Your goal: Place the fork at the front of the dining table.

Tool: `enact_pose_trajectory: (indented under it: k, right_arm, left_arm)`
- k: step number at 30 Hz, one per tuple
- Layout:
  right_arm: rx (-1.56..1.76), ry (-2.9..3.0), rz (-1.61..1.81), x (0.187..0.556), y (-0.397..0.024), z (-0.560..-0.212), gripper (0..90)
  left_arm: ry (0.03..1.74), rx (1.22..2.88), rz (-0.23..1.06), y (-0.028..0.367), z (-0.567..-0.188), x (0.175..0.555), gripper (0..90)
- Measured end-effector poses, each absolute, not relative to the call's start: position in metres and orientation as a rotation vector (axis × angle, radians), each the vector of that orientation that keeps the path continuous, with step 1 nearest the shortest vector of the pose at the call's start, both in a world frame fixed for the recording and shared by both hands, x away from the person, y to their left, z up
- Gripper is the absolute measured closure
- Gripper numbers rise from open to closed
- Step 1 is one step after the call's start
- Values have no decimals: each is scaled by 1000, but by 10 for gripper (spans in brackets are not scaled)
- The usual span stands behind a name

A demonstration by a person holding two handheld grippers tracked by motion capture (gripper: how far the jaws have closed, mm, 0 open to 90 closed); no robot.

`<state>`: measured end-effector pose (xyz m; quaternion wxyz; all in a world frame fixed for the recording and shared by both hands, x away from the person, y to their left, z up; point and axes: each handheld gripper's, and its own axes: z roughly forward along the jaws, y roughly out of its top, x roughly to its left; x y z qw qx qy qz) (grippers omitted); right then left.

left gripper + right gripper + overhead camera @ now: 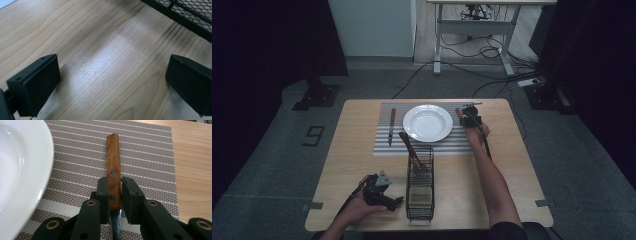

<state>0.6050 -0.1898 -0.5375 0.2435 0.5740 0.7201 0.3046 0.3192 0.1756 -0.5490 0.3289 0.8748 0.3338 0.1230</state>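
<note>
A white plate (428,122) sits on a striped grey placemat (382,146) at the table's far middle. Right of the plate, my right gripper (465,113) is shut on the wooden handle (113,157) of a utensil that lies low over the placemat (150,157); its metal end runs back under the jaws. The plate's rim (30,170) is just left of it. At the front left, my left gripper (396,202) rests on the table with its jaws wide open and bare wood between them (112,77).
A black wire basket (419,190) stands at the front middle, right beside the left gripper, with a wooden-handled utensil (409,147) leaning out of it. Its mesh edge (190,15) is close ahead. A knife (391,125) lies left of the plate.
</note>
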Motion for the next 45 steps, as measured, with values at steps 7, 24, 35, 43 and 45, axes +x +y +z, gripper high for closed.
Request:
enact_pose_trajectory:
  k: [7,24,35,43,45]
  right_arm:
    - [1558,1969,854,603,-193,-532,767]
    - [1540,1963,780,607,-192,-541,769]
    - [1614,1939,875,605,-200,-536,685]
    - [1595,2007,927,581,-221,-524,597]
    - [1572,2024,907,573,-224,-527,583]
  left_arm:
    - [874,2289,322,176,-549,319,0]
    - [875,2289,323,176,-549,319,0]
    - [874,2289,321,176,-549,319,0]
    - [873,2289,321,176,-549,319,0]
    - [872,2289,321,176,-549,319,0]
